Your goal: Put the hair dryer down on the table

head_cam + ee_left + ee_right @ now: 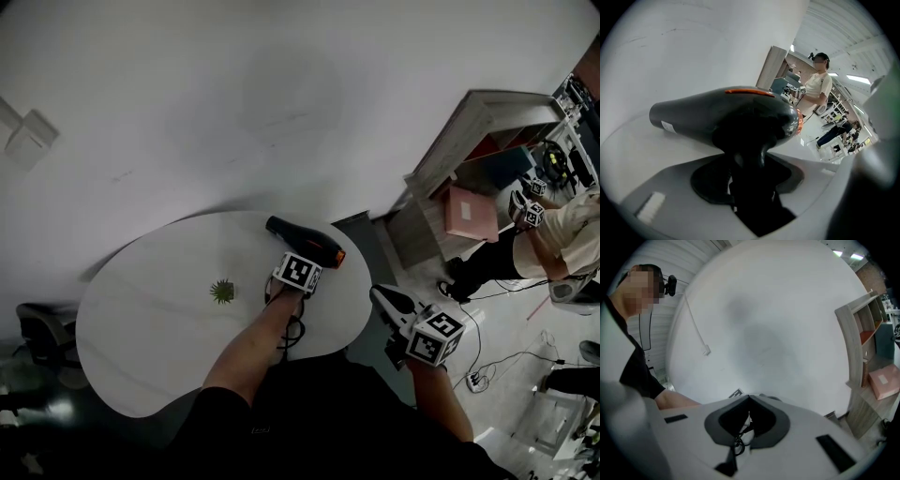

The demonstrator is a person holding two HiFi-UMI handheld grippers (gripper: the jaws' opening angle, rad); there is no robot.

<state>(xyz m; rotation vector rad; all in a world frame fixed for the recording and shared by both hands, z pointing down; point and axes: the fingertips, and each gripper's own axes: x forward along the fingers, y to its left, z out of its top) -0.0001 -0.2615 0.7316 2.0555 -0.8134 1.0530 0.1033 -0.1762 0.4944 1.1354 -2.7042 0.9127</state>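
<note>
Nearest, the person's dark sleeves and bare forearms reach out from the bottom of the head view. The right tongs (378, 293) (749, 397) hang off the counter's edge, near-right of the hair dryer (306, 240) (724, 117), over the floor; their jaws meet at the tips and grip nothing. The left forearm lies across the white rounded counter (150, 328), with a black cord (292, 331) curling beside it on the near side of the hair dryer. The left tongs (302, 260) (751, 161) point steeply down just at the hair dryer's near side. In the left gripper view the black handle stands between the jaws, which are spread wide and loose around it, a sliver of pale counter showing beside the handle. The hair dryer itself lies on the counter towards the far right rim, barrel crosswise, the black nozzle to the left and the orange-ringed end to the right. A small green plant (222, 292) sits on the counter well apart to the hair dryer's left and a little nearer. Off the counter, far left of the hair dryer, a dark chair (37, 330) stands low on the floor. To the hair dryer's right, beyond the counter, rises a pale wooden shelf unit (450, 169) with a pink box (471, 214) leaning at it. Further right again stands another person (553, 246) (819, 86) in a light top, with loose cables (480, 377) on the floor. Behind the hair dryer a plain white wall (281, 94) fills the rest.
</note>
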